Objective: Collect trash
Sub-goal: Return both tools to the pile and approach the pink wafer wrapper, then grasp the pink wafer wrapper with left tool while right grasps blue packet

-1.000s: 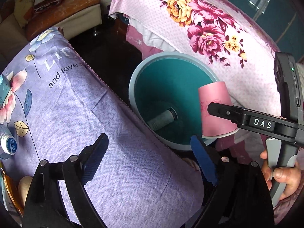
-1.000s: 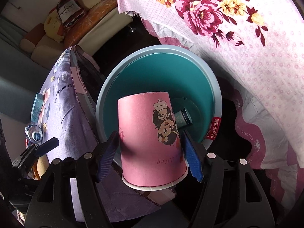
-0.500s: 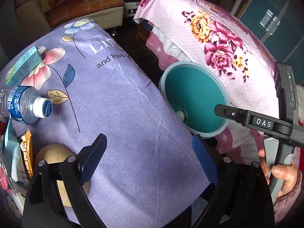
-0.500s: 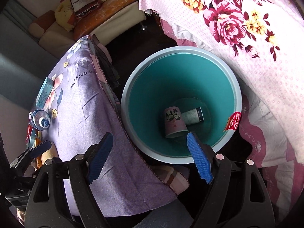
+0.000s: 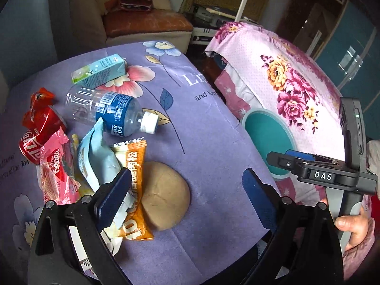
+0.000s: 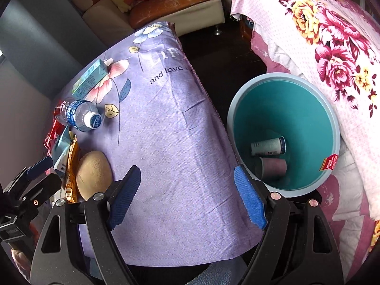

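Left gripper (image 5: 187, 199): jaws opening, nothing between them, above the purple cloth (image 5: 209, 142).
Right gripper (image 6: 187, 197): jaws wide apart and empty, over the cloth's edge beside the bin.
Bin (image 6: 332, 128): teal inside, on the floor between the purple cloth and a pink floral cover (image 6: 327, 47).
Pink cup (image 6: 273, 167): lying at the bin's bottom, touching a white cup (image 6: 267, 146).
On the cloth: water bottle (image 5: 111, 111), carton (image 5: 99, 72), red can (image 5: 35, 137), snack wrappers (image 5: 133, 166), tan round thing (image 5: 166, 194).

Purple floral cloth (image 5: 209, 142) drapes the tabletop; pink flowered bedspread (image 6: 332, 47) alongside, tan sofa (image 5: 142, 23) behind.
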The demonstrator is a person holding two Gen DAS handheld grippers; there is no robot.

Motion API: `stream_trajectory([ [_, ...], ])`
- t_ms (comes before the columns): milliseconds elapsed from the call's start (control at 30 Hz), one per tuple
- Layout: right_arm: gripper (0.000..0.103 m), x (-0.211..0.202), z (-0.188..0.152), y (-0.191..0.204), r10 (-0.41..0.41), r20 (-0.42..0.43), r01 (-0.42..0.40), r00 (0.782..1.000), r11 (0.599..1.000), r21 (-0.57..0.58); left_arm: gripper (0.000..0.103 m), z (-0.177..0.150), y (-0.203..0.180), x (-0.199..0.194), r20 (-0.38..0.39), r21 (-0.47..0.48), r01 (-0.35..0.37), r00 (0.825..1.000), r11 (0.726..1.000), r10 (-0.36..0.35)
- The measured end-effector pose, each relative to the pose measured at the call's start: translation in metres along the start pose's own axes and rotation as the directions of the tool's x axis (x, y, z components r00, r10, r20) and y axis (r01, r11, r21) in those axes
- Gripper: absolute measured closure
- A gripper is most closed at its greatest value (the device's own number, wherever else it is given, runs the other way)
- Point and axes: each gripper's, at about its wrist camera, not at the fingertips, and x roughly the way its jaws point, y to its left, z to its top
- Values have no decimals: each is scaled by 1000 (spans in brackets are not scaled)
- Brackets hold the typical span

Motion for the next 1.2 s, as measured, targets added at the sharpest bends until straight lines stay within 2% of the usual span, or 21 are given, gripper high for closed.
stream_trajectory([
  [233,26,6,3,58,16,-31,-20,999,994,-112,8,-11,70,-25,34,-111,-72,997,991,76],
  [433,26,10,7,94,30,-48,-38,998,985,-171,8,-22,132,-26,10,-222,-155,987,963,161],
  [533,26,14,10,107,36,-62,-47,997,982,-185,8,-24,146,-18,-15,-247,-156,987,956,158],
  [800,26,12,20,145,40,-61,-54,997,968,-245,9,-20,153,12,-49,-225,-162,987,961,155],
  [833,26,13,21,150,44,-63,-59,997,966,-251,19,-22,154,13,-45,-227,-162,987,960,156],
  [867,26,13,22,155,47,-67,-63,997,964,-259,41,-23,156,13,-46,-231,-152,988,961,145],
  [900,26,14,23,160,50,-71,-67,996,961,-267,50,-25,159,14,-53,-240,-136,991,961,127],
  [1100,26,33,26,199,71,-115,-107,991,935,-339,52,-32,172,-13,13,-246,-82,996,966,87],
  [1200,26,48,25,220,80,-146,-130,986,916,-380,52,-38,183,-20,13,-256,-72,997,964,78],
])
